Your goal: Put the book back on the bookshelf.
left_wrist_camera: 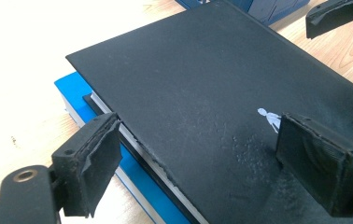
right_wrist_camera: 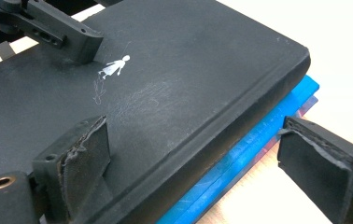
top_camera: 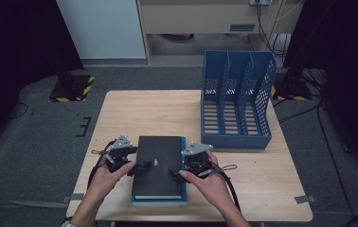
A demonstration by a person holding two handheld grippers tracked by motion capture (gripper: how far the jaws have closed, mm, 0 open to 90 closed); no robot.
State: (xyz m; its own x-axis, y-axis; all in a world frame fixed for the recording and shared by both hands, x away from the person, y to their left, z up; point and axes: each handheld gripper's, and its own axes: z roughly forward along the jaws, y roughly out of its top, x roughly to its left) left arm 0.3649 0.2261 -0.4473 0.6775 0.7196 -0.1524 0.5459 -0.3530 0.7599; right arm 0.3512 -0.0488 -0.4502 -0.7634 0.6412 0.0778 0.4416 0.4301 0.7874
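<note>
Black book is lying flat on blue book, btwn both tongs, long axis running away from the person. L gripper & R gripper, jaws spread, each straddling a long edge; both equally near.

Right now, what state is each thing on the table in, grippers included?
Black book: closed, lying flat on the blue book.
Blue book: closed, flat on the table, under the black one.
Blue file rack: upright, slots empty.
Left gripper: open, straddling the black book's edge.
Right gripper: open, straddling its spine.
</note>
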